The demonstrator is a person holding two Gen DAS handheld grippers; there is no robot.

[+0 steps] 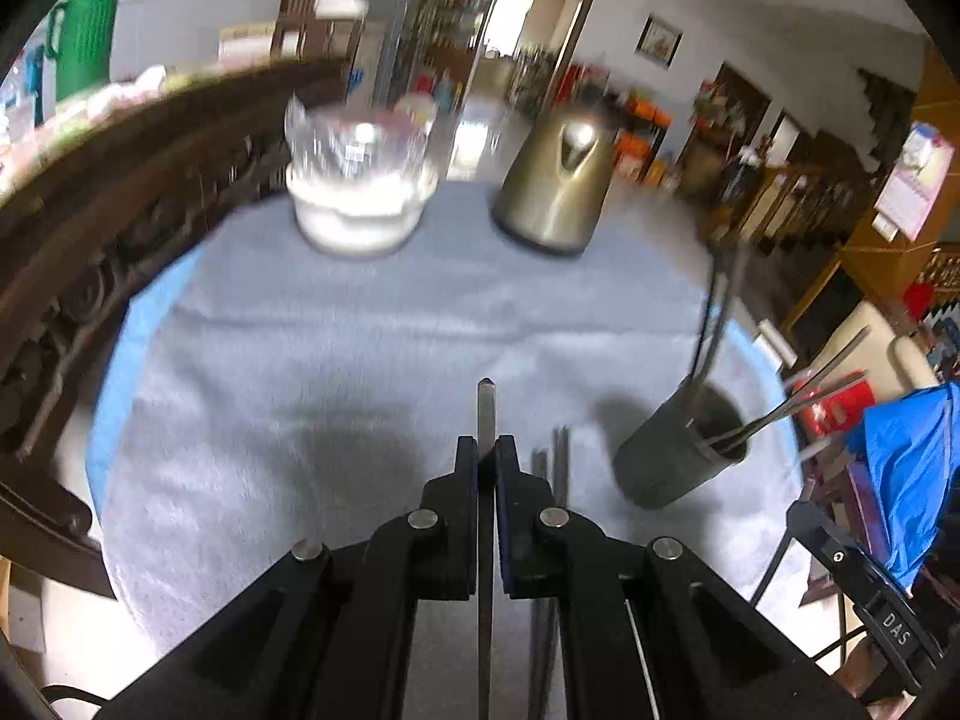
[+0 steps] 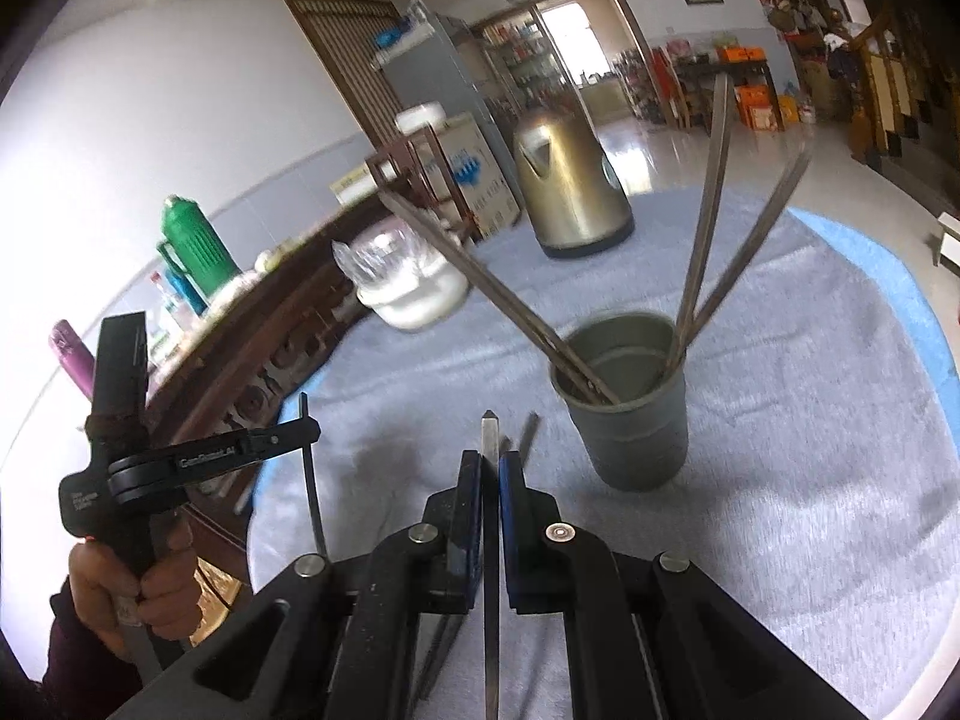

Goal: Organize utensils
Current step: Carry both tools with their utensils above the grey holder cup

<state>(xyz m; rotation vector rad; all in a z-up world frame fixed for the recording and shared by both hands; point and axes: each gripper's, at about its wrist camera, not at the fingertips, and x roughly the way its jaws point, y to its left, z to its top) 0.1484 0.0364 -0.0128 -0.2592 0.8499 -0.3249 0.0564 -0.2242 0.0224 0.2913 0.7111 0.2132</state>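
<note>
Two grippers are each clamping a single metal chopstick, their jaws pressed tight on the thin shaft with its tip poking out ahead. From the left wrist view, the left gripper [image 1: 486,450] is holding its chopstick [image 1: 486,402] above a grey cloth [image 1: 360,348] covering the table; two more loose chopsticks [image 1: 558,462] are lying on the cloth just beside it. The right gripper [image 2: 489,462] is gripping its own chopstick [image 2: 490,429] near a grey cup [image 2: 630,426], which is standing upright on the cloth and already holding several chopsticks [image 2: 708,228] leaning against its rim. A brass-coloured kettle [image 2: 570,192] and a white jar [image 2: 414,294] are sitting well behind.

Judging by this, the step in hand is carrying chopsticks to the cup. Next, each gripper probably needs tipping tip-down over the cup's mouth, avoiding the leaning chopsticks, before letting go.
</note>
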